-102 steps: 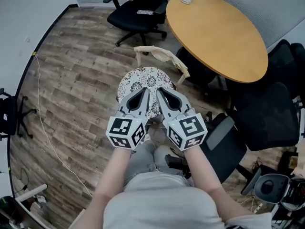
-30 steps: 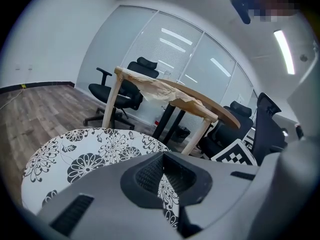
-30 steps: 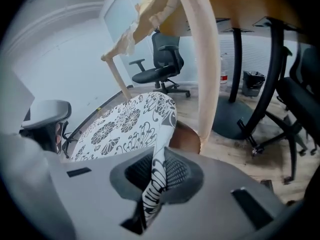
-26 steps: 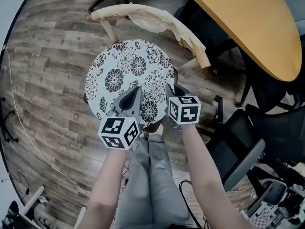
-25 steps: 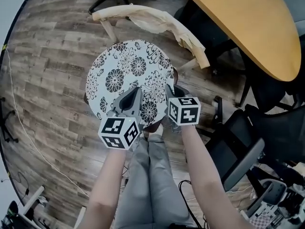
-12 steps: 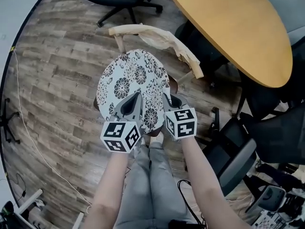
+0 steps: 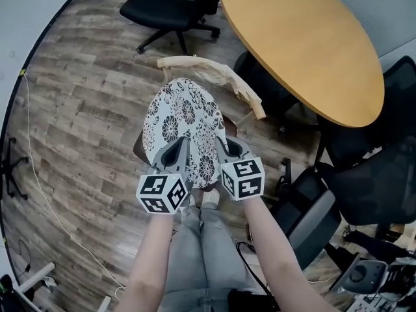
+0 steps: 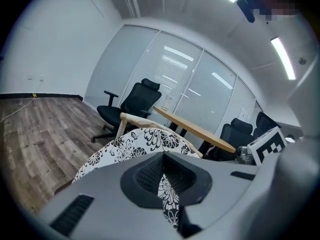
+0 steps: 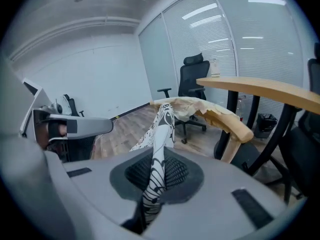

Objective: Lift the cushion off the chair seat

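Note:
The round white cushion (image 7: 182, 119) with black flower print hangs tilted above the wooden chair, its near edge raised and its far edge low by the backrest (image 7: 211, 70). A sliver of the brown seat (image 7: 138, 150) shows under it on the left. My left gripper (image 7: 183, 147) is shut on the cushion's near edge, and my right gripper (image 7: 220, 142) is shut on the same edge just to its right. In the left gripper view the cushion (image 8: 135, 144) fans out past the left gripper (image 8: 167, 196). The right gripper view shows the cushion (image 9: 161, 129) edge-on, pinched in the right gripper (image 9: 152, 184).
A round wooden table (image 7: 305, 44) stands right behind the chair. One black office chair (image 7: 175, 8) is at the back, others (image 7: 364, 174) crowd the right side. A thin cable (image 7: 39, 174) runs over the wood floor at the left. The person's legs are just below the grippers.
Both grippers have risen with the cushion's near edge. The cushion, flat on the seat a second ago, now tilts steeply and looks narrower, and the brown seat shows beneath it.

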Action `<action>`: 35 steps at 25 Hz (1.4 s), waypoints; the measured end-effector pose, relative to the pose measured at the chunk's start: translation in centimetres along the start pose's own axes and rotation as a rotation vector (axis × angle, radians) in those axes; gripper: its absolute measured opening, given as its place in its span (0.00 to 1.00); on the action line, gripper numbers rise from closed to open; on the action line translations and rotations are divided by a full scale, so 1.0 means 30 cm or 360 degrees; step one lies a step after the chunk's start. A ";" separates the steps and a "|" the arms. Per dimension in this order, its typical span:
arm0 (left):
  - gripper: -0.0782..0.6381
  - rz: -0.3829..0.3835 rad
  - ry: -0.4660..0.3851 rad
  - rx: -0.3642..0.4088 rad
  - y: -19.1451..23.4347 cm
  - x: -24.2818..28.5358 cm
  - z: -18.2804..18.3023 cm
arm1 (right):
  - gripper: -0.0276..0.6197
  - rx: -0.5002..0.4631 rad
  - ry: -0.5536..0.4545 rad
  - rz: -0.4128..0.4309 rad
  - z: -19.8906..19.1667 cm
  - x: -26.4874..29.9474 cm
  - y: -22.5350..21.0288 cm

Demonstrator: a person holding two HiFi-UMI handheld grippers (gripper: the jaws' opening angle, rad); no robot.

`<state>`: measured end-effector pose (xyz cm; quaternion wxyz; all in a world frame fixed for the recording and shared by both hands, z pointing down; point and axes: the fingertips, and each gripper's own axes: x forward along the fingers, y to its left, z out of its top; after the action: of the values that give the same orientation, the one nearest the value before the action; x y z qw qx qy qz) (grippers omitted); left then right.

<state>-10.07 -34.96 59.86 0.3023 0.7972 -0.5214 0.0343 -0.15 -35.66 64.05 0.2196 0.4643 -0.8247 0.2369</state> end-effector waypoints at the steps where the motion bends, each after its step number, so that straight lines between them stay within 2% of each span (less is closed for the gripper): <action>1: 0.11 0.0003 -0.0006 -0.0005 -0.005 -0.012 0.014 | 0.10 -0.0013 -0.0006 0.0006 0.018 -0.015 0.011; 11: 0.11 0.0017 -0.0081 -0.0020 -0.068 -0.093 0.165 | 0.10 -0.0096 -0.0089 0.0034 0.197 -0.140 0.074; 22: 0.11 -0.0070 -0.0158 0.0056 -0.212 -0.179 0.370 | 0.10 -0.0203 -0.0160 0.0022 0.401 -0.304 0.141; 29: 0.11 -0.0078 -0.0272 0.0072 -0.281 -0.250 0.512 | 0.10 -0.0202 -0.0262 -0.0019 0.519 -0.424 0.148; 35: 0.11 -0.0107 -0.0373 0.0141 -0.355 -0.319 0.633 | 0.10 -0.0207 -0.0359 -0.0022 0.627 -0.519 0.179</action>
<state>-10.28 -34.13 36.09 0.2049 0.8253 -0.5242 -0.0463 -0.15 -34.10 39.10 0.1568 0.4783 -0.8546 0.1278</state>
